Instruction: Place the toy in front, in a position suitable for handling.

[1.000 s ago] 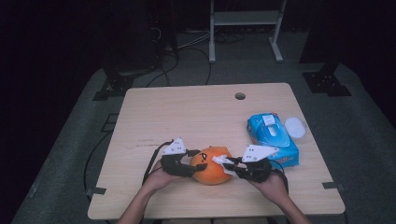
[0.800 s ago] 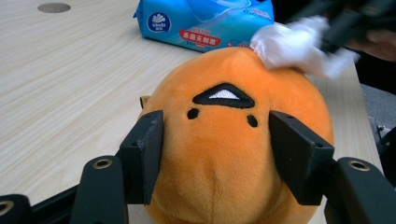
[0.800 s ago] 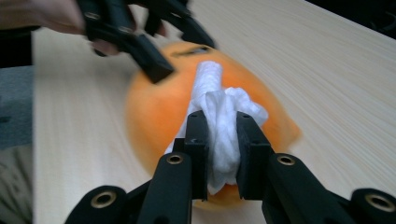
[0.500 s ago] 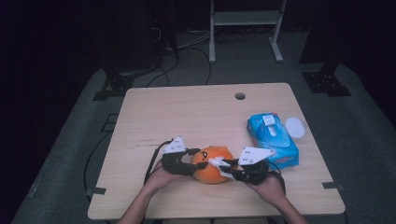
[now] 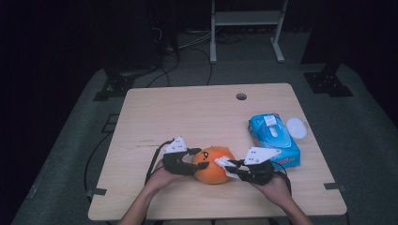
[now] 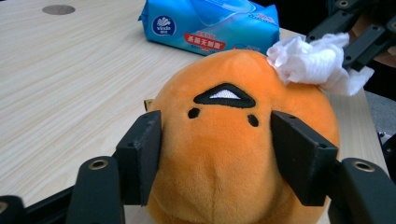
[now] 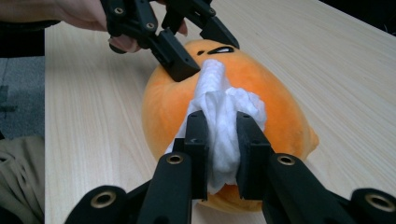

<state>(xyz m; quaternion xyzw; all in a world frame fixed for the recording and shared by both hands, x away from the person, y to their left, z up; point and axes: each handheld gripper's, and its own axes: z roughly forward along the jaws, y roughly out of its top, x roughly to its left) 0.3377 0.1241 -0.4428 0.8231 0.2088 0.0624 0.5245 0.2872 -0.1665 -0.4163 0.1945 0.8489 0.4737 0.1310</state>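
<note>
The left gripper (image 6: 217, 154) hugged the orange plush toy (image 6: 243, 140), its jaws just easing wider. The right gripper (image 7: 219, 149) stayed clamped on the white tissue (image 7: 224, 126), pressing it against the plush.

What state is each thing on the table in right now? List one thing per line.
Orange plush toy: lying on the table, gripped.
White tissue: crumpled, pressed on the toy.
Wipes pack: lying flat, untouched.
Left gripper: jaws just opened a little, hugging the toy.
Right gripper: shut on tissue.

The jaws of the left gripper (image 6: 219, 154) are being opened a little around the round orange plush toy (image 6: 243, 144), which sits between them; the crumpled white tissue (image 5: 226, 167) is being shifted slightly across the toy's top.
</note>
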